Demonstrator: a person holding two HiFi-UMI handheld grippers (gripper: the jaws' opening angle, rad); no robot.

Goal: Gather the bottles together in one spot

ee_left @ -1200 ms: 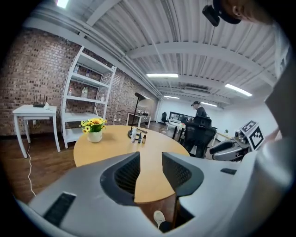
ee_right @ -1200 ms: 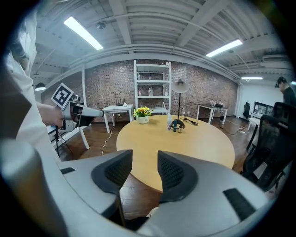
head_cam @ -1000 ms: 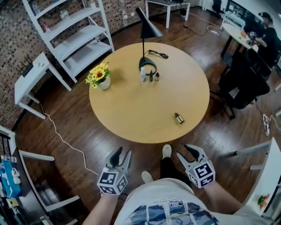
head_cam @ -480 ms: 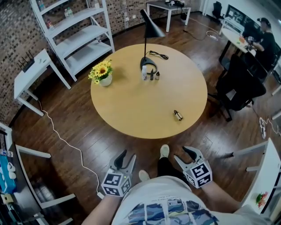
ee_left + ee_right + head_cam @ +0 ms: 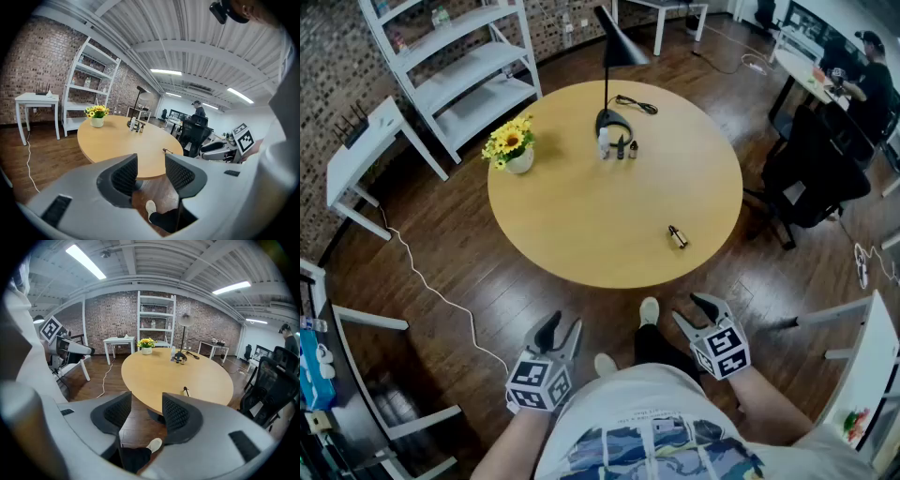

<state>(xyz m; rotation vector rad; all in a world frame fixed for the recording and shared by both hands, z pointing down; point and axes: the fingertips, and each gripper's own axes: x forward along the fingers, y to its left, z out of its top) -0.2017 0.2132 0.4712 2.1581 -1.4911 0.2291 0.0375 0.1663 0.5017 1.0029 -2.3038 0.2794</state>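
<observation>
Nothing is gathered yet. Three bottles (image 5: 617, 147) stand together by the lamp (image 5: 613, 122) near the table's (image 5: 581, 216) far edge. A stray bottle (image 5: 677, 236) lies alone near its near right edge. The left gripper (image 5: 562, 328) and right gripper (image 5: 692, 309) hang off the table at the person's waist. Their jaws have just been opening and stand wide, with nothing between them. The next move is probably the right gripper reaching for the stray bottle, which lies flat and may roll.

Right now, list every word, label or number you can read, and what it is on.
No readable text anywhere.
Marker cubes on left gripper and right gripper: square patterns, no letters.
Standing bottles, lying bottle: any print too small to read.
</observation>
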